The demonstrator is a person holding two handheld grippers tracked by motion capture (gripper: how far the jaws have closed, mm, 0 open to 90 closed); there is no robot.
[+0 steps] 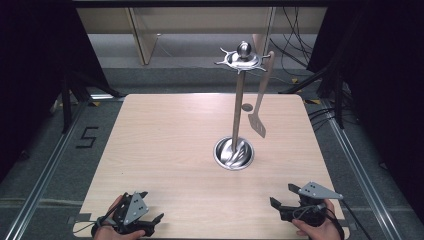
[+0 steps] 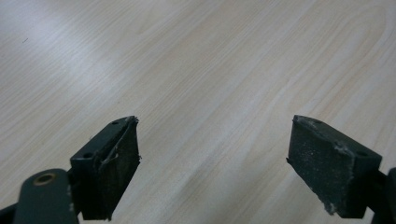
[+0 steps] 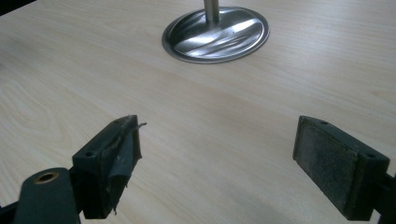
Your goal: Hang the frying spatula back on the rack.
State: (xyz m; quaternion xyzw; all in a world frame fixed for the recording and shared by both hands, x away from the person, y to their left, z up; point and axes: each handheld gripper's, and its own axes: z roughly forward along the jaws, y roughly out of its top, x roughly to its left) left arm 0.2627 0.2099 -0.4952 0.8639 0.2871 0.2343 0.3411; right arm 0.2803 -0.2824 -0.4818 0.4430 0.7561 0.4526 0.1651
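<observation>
We hold the left gripper (image 1: 150, 222) low at the near left corner of the table (image 1: 165, 140), its jaws spread apart with nothing between them; in the left gripper view the two worn black pads (image 2: 114, 168) frame only bare pale wood. It sits well away from the work, so we judge it is parked here to keep out of the way and to be free to steady something later.

At the near right edge we hold the right gripper (image 1: 285, 197) just above the tabletop, its jaws likewise wide apart and empty. Its camera looks straight toward the round steel base (image 3: 215, 35) of the utensil stand (image 1: 237, 107), which suggests this hand is lined up for the reach, since it is the nearer one to the hanging tool.

Farther out, past the middle of the table, the stand rises upright from that dished base, a slim post topped by a ring of hooks (image 1: 242, 60) under a ball knob. The wide base is what keeps the tall post from tipping when something hangs off one side.

From a hook on the right of the ring hangs a slotted spatula (image 1: 261, 102), handle up and blade down, clear of the table and just beside the post. Whether its handle hole sits fully over the hook is too small for us to tell. It hangs freely, so a grip on the handle would likely need a lift before it comes away
</observation>
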